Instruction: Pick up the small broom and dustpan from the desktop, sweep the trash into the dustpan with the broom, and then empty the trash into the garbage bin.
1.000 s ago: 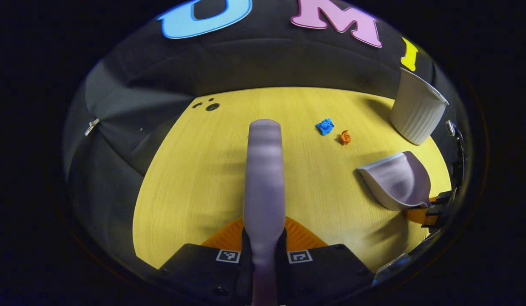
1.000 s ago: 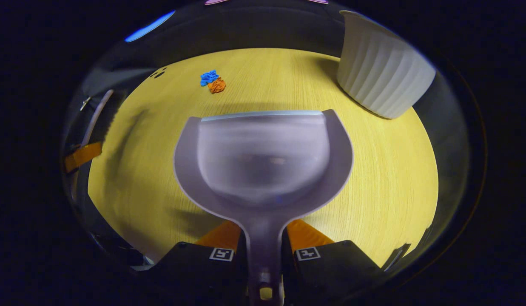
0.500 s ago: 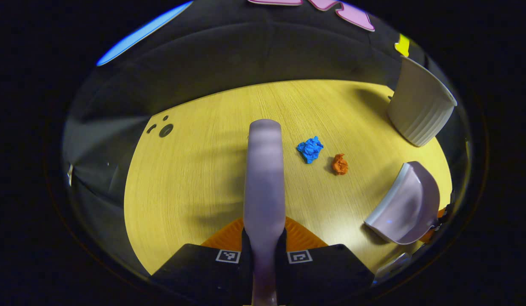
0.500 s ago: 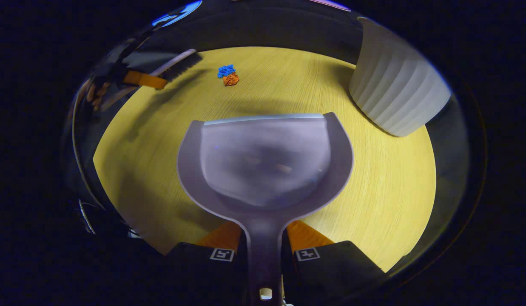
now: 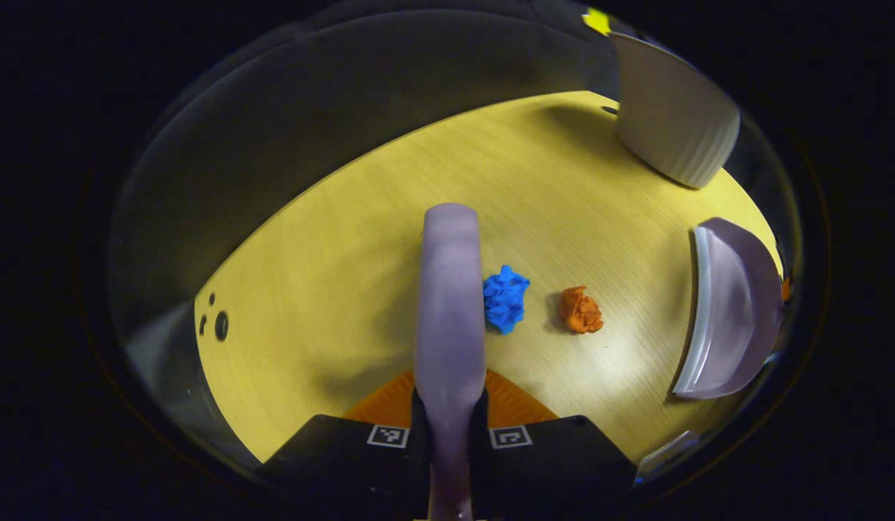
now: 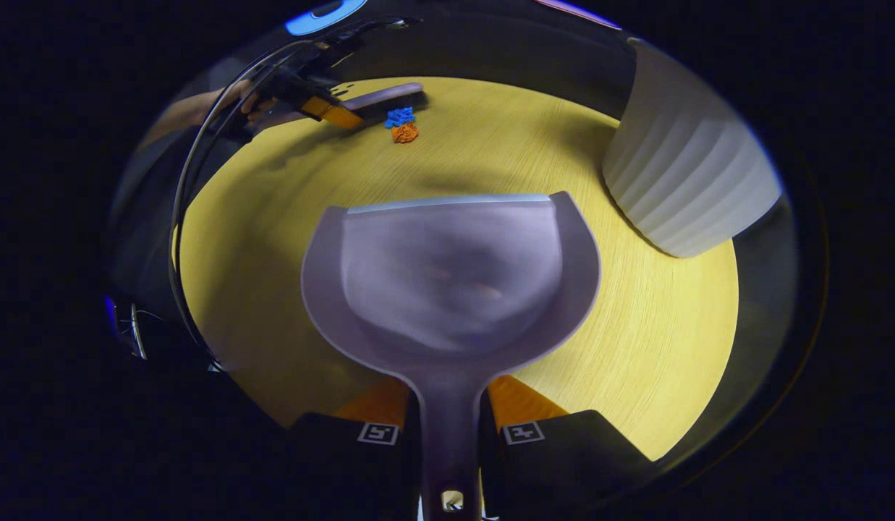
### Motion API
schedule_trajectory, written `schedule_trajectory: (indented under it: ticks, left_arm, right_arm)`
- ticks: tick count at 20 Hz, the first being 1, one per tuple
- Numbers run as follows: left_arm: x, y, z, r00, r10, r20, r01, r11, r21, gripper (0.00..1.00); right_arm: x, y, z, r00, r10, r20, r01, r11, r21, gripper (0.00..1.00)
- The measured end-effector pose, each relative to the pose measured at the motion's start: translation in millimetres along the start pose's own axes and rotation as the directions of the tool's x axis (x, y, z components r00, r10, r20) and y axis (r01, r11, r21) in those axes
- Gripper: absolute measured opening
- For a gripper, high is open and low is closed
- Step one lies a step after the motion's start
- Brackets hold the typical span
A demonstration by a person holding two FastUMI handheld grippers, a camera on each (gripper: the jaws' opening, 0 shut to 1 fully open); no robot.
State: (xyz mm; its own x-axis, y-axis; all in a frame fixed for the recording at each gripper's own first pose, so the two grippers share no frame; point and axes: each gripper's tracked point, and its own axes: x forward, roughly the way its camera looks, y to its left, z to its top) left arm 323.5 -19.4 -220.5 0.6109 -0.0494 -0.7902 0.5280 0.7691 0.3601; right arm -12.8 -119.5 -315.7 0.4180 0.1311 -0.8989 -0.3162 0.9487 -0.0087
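Broom point(image 5: 450, 289) clamped in left tongs point(image 5: 449, 423) beside blue scrap point(image 5: 504, 299) and orange scrap point(image 5: 580, 310), dustpan point(image 6: 451, 278) gripped by right tongs point(image 6: 451, 427), white bin point(image 6: 689, 177) on table point(image 6: 657, 340).

Matt plastic on light wood grain

The tabletop point(image 5: 331, 289) looked wood-grained; dustpan point(image 6: 451, 282) and broom point(image 5: 451, 304) smooth plastic; bin point(image 6: 689, 188) ribbed; scraps point(image 5: 505, 298) crumpled paper.
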Motion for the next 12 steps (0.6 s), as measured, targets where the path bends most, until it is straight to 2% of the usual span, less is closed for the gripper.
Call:
schedule_trajectory:
  ticks: [4, 5, 6, 8, 12]
  left_arm:
    - [2, -44, -1, 0.991, -0.12, -0.06, 0.125, 0.988, 0.093, 0.25]
    - [-1, -58, -2, 0.987, -0.149, -0.066, 0.155, 0.983, 0.094, 0.27]
    - [-5, -71, -3, 0.979, -0.19, -0.071, 0.196, 0.976, 0.09, 0.24]
    - [-12, -101, -7, 0.963, -0.252, -0.1, 0.26, 0.962, 0.078, 0.28]
    - [-24, -161, -18, 0.928, -0.342, -0.152, 0.358, 0.929, 0.095, 0.27]
  right_arm:
    - [-7, -5, 2, 1.0, 0.013, 0.001, -0.013, 1.0, -0.02, 0.37]
    - [-8, -5, 0, 1.0, 0.01, 0.002, -0.01, 1.0, -0.026, 0.34]
    - [-6, -5, -1, 1.0, 0.006, 0.001, -0.006, 1.0, -0.03, 0.37]
    - [-5, -4, -4, 1.0, -0.002, 0.006, 0.003, 1.0, -0.029, 0.37]
    - [1, -3, -11, 1.0, -0.014, 0.019, 0.014, 0.999, -0.048, 0.41]
